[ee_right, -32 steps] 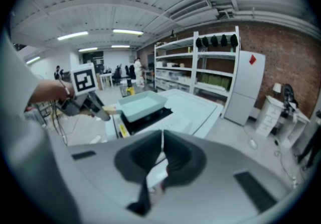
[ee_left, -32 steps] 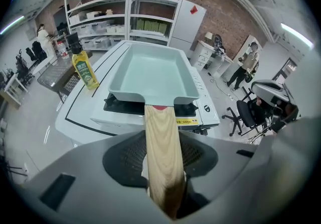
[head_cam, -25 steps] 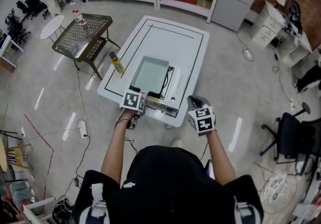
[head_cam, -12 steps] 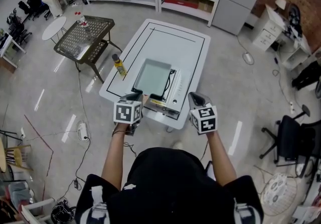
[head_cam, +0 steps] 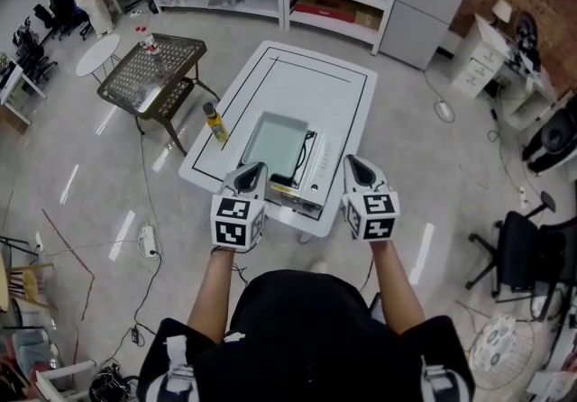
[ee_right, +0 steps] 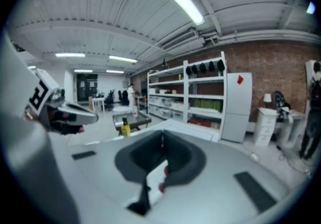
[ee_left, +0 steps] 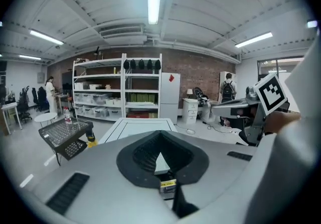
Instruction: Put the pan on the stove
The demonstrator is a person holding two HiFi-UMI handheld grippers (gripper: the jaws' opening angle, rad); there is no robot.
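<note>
The left tongs (head_cam: 249, 177) and right tongs (head_cam: 358, 171) are both closed tight on nothing, so reaching for a handle like this would likely shove the pan rather than grip it. The stove (head_cam: 275, 141) lies just ahead, between them, on the table (head_cam: 338, 94). No pan shows anywhere, and a searching sweep could topple the yellow bottle (head_cam: 215, 123) beyond the left tongs.

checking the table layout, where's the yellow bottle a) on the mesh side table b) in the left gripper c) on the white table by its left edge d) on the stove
c, the yellow bottle stands on the white table by its left edge, apart from the stove.
</note>
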